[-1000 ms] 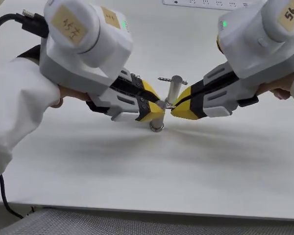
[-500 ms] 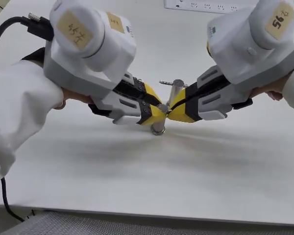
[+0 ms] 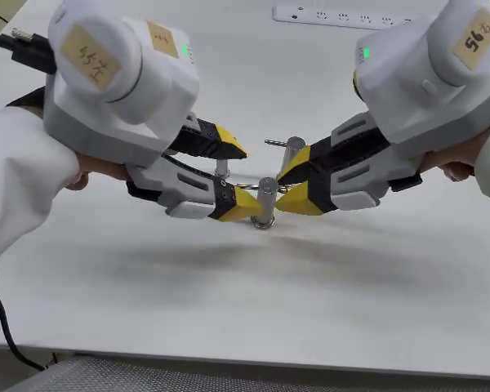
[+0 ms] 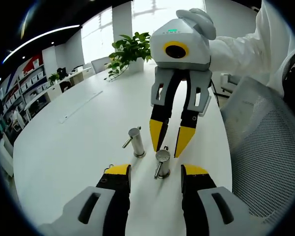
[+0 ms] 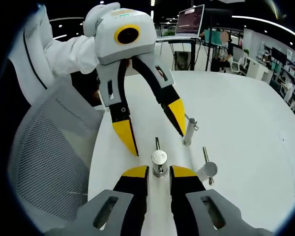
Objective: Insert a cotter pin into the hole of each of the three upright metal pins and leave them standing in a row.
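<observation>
White bench, office behind: the near metal pin (image 5: 160,160) stands upright between my two claws, a cotter pin (image 5: 157,144) through its hole. My left claw (image 4: 156,170) is spread wide around it. My right claw (image 5: 160,172) sits narrow beside it; I cannot tell if it pinches anything. Pulling away carelessly could snag the cotter and topple this pin toward its neighbour (image 5: 189,132).

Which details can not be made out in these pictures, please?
- Head view: the right gripper covers one end of the cotter pin in the front pin; whether it grips is unclear.
- Head view: the left gripper hides the base of the pin between its jaws.
- Left gripper view: the hole of the back pin is too small to see.
</observation>
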